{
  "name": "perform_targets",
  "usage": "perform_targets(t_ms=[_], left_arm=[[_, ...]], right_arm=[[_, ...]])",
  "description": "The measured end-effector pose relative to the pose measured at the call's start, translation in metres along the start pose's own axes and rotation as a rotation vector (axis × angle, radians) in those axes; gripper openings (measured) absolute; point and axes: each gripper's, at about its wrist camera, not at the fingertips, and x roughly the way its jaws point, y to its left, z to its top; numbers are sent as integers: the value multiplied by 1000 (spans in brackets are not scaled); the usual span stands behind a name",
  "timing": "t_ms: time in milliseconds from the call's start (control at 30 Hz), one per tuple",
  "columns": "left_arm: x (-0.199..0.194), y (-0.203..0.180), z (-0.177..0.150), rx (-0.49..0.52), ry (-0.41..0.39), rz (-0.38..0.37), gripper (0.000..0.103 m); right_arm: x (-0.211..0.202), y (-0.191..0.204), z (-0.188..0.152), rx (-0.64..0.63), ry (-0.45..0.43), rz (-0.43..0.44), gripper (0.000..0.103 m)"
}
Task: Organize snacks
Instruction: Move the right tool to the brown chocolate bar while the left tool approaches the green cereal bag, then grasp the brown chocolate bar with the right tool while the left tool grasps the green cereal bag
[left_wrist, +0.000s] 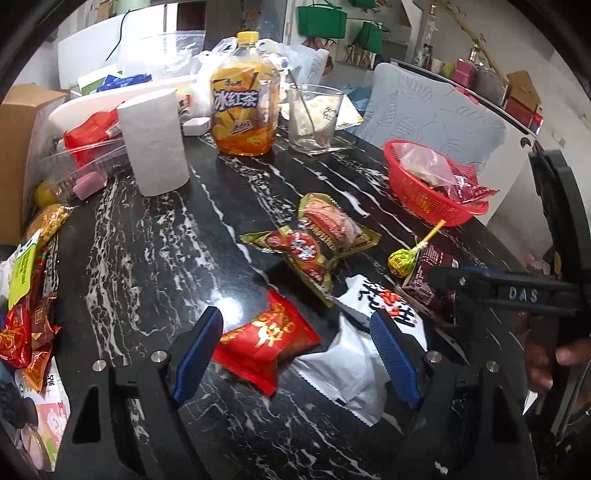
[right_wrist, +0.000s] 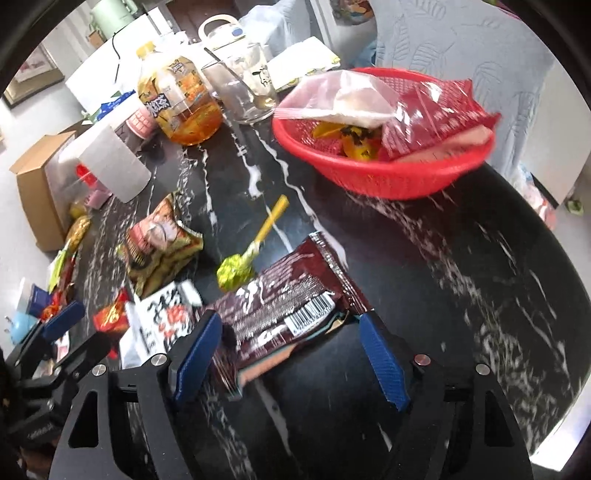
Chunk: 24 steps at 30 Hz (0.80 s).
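Now straddling the dark brown packet (right_wrist: 291, 295) with the right claw (right_wrist: 291, 354), spread wide and pressing on nothing, on the near side of the red basket (right_wrist: 369, 177). Judging the step as a pick bound for that basket: lowering squarely, closing across the packet's narrow width near its barcode end, and keeping clear of the lollipop (right_wrist: 236, 269) lying between packet and basket, which looks likely to roll if nudged. Expecting crinkly foil to slip, so gripping the filled body rather than the flat seal. Holding the left claw (left_wrist: 297, 354) wide as well, gripping nothing, over a small red packet (left_wrist: 266, 343) and a white peanut packet (left_wrist: 351, 369), both farther from the basket than the brown one.

Working on a black, white-veined marble surface (right_wrist: 443, 277), glossy and probably slick. Crowding the far side, left of the basket: an iced-tea bottle (left_wrist: 243, 107), an empty glass (left_wrist: 312, 118), a paper roll (left_wrist: 155, 144), then a cardboard box (left_wrist: 18, 147) farthest off. Standing just behind the basket, a pale grey chair (left_wrist: 424, 110); beyond it, shelves and green bags on a wall.
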Motion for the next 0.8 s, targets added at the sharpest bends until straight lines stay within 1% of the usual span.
perform_targets(t_ms=[67,133,267,400,467,567,600,667,700,800], left_arm=[[2,9,0,-31,2,12,81],[2,17,1,-62,3,22,81],[5,34,3,-100,15,51,81],[9,42,2,-118,25,53,81],[11,42,2,-117,30,49,81],[13,39,3,-107,41,47,81],[13,36,4,-95,41,47,81],[12,29,9,-65,37,20,81],[12,25,12,-52,37,0,81],[14,16,20,-24,35,-23,82]], right_arm=[[5,4,8,-1,3,-1,78],[13,8,15,-2,17,-36,78],[23,16,19,-18,31,-70,79],[28,32,15,-123,15,-161,78],[26,37,10,-158,7,-161,69],[21,41,3,-211,-8,-157,60],[19,42,1,-220,-10,-154,59],[14,41,-3,-243,-12,-145,54],[10,39,-6,-250,-14,-137,53],[2,35,-10,-259,-9,-94,53]])
